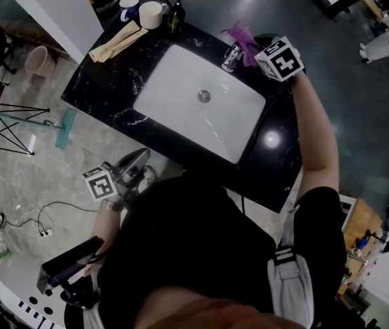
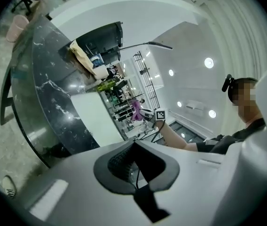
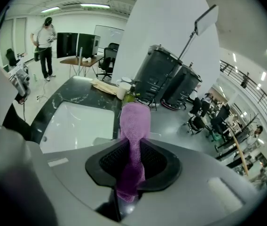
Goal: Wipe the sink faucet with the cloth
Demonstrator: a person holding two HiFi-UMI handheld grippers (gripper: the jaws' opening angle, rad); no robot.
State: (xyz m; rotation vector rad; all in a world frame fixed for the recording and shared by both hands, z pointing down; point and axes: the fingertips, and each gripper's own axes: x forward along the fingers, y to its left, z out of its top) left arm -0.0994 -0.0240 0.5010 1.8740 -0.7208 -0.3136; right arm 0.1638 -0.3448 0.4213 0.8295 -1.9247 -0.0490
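The chrome faucet (image 1: 231, 57) stands at the far rim of the white sink (image 1: 201, 101), which is set in a black marble counter (image 1: 109, 81). My right gripper (image 1: 251, 46) (image 3: 133, 157) is just right of the faucet, shut on a purple cloth (image 1: 241, 35) (image 3: 134, 126). The cloth sticks out past the jaws and hides the faucet in the right gripper view. My left gripper (image 1: 138, 160) (image 2: 134, 166) is shut on nothing and hangs off the counter's near edge, level with its side. The left gripper view shows the purple cloth (image 2: 136, 109) far off.
Two mugs (image 1: 140, 11), a dark bottle (image 1: 175, 16) and a folded beige cloth (image 1: 116, 42) sit at the counter's far left corner. A pink bin (image 1: 40, 60) and a floor squeegee (image 1: 64, 127) are on the floor to the left. A person (image 3: 44, 41) stands beyond the counter.
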